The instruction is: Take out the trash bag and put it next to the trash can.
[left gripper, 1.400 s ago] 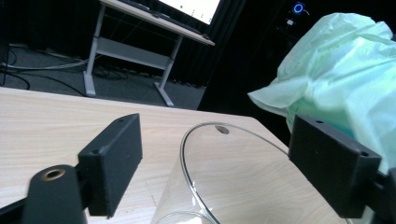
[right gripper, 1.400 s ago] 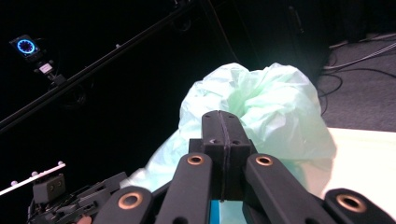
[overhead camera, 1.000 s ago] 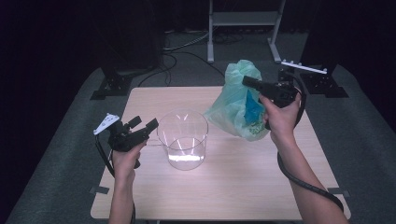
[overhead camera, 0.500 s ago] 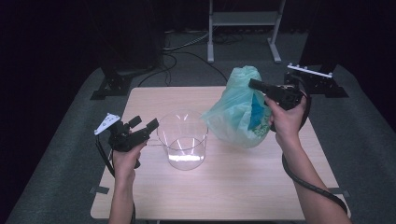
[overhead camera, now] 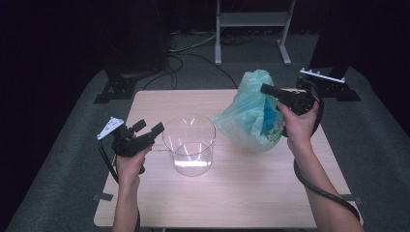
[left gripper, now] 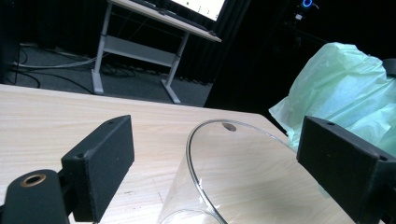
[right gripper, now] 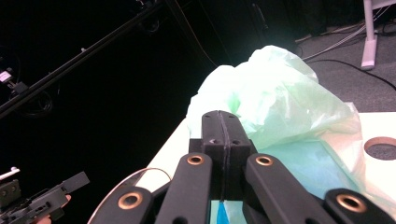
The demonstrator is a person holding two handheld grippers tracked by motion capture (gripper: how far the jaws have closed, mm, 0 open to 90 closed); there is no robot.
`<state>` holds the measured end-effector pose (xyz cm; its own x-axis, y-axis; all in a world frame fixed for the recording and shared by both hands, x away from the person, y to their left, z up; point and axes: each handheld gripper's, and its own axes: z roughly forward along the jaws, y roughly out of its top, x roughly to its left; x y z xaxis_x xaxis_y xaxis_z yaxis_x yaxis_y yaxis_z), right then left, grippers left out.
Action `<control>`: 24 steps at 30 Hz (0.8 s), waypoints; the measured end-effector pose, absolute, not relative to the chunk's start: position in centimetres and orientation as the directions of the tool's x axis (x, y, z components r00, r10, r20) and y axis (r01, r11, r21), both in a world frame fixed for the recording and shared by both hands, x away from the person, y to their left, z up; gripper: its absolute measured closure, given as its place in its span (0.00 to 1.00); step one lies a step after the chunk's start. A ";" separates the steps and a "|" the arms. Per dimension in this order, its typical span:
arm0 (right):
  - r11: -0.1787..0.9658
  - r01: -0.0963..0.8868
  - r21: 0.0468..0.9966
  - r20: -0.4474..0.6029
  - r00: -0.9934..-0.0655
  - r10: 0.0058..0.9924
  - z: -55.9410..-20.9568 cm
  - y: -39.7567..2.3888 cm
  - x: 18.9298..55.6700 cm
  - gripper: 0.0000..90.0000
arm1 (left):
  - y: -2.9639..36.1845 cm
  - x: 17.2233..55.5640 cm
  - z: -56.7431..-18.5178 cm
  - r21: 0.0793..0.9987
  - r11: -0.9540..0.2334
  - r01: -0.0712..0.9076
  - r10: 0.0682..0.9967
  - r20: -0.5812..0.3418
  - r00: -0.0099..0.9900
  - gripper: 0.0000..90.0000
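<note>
Nearest the person, the left gripper [overhead camera: 147, 134] hovers just off the table [overhead camera: 232, 203] with its jaws spread wide and nothing between them, and in the left gripper view the clear plastic container [left gripper: 243, 177] stands right ahead of that gap, its rim [left gripper: 205, 133] rising between the two black pads. From above, the container [overhead camera: 189, 143] sits upright on the table, mouth up, just to the right of the left gripper, so the left hand [overhead camera: 129, 162] is plainly the nearer one to it. Farther back and to the right, the right gripper [overhead camera: 267, 89] has its jaws pressed together, apparently pinching the upper part of the green plastic bag [overhead camera: 251, 116]; in the right gripper view the bag [right gripper: 289, 112] billows out just beyond the shut pads. The bag leans toward the container, its lower corner close to the container's far right wall, and something blue [overhead camera: 267, 118] shows through its skin. Whatever comes next likely turns on this: the container's open mouth lies down and to the left of the held bag.
</note>
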<state>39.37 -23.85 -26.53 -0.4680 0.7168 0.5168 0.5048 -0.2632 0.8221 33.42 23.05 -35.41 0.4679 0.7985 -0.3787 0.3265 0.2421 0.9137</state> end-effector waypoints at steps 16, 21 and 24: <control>-0.287 0.567 0.773 0.566 -0.409 0.716 -30.3 -25.1 40.4 1.00 | 22.7 33.4 -35.3 0.913 0.241 0.329 0.798 -0.380 0.468 0.11; -0.273 0.583 0.765 0.563 -0.398 0.724 -31.2 -24.6 40.8 1.00 | 22.6 33.5 -35.3 0.913 0.242 0.329 0.798 -0.380 0.468 0.11; -0.268 0.591 0.761 0.563 -0.395 0.726 -31.7 -24.3 41.1 1.00 | 22.5 33.5 -35.3 0.913 0.242 0.329 0.797 -0.381 0.468 0.11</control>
<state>41.09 -24.26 -31.65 -0.3954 0.7257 0.5630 0.5908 -0.2684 0.7608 33.53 22.49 -35.26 0.4685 0.7971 -0.3809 0.3295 0.2424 0.9125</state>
